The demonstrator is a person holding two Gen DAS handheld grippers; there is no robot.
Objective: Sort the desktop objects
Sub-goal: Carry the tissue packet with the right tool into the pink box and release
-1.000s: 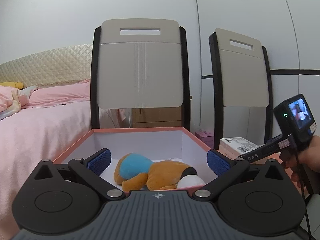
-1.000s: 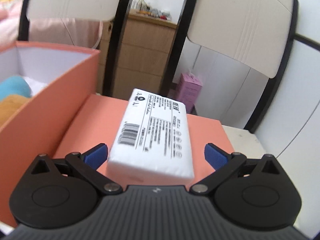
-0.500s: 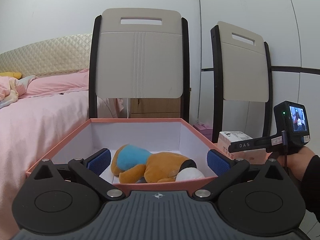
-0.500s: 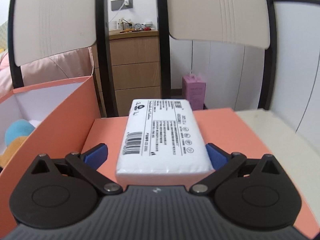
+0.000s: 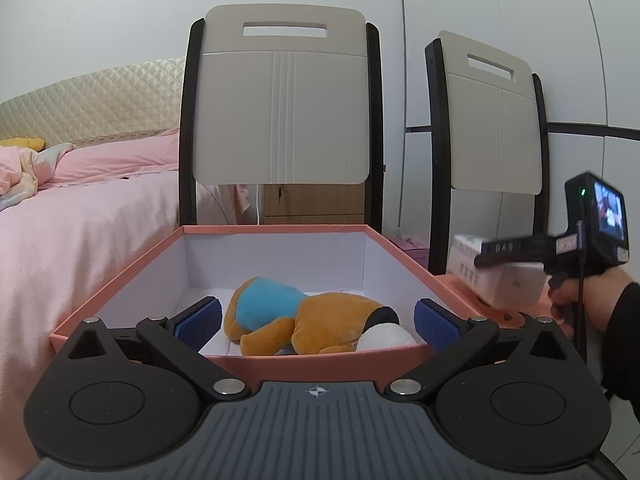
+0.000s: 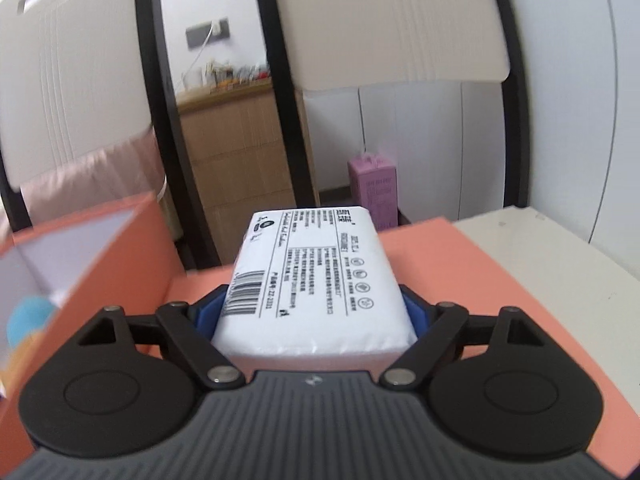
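Observation:
A white tissue pack (image 6: 316,276) with a barcode label sits between my right gripper's (image 6: 314,314) blue pads, which are shut on its sides, over the salmon box lid (image 6: 460,264). The same pack (image 5: 496,276) shows at the right of the left wrist view, held a little above the lid. The open salmon box (image 5: 276,230) with white walls holds an orange plush toy in a blue shirt (image 5: 304,316). My left gripper (image 5: 318,322) is open and empty at the box's near wall.
Two beige chair backs (image 5: 280,100) stand behind the box. A pink bed (image 5: 80,216) lies to the left. A wooden dresser (image 6: 236,160) and a pink carton (image 6: 374,192) stand behind. A white tabletop (image 6: 552,248) lies right of the lid.
My right gripper closed on the tissue pack and raised it slightly off the lid. My left gripper drew back a little from the box and stayed open.

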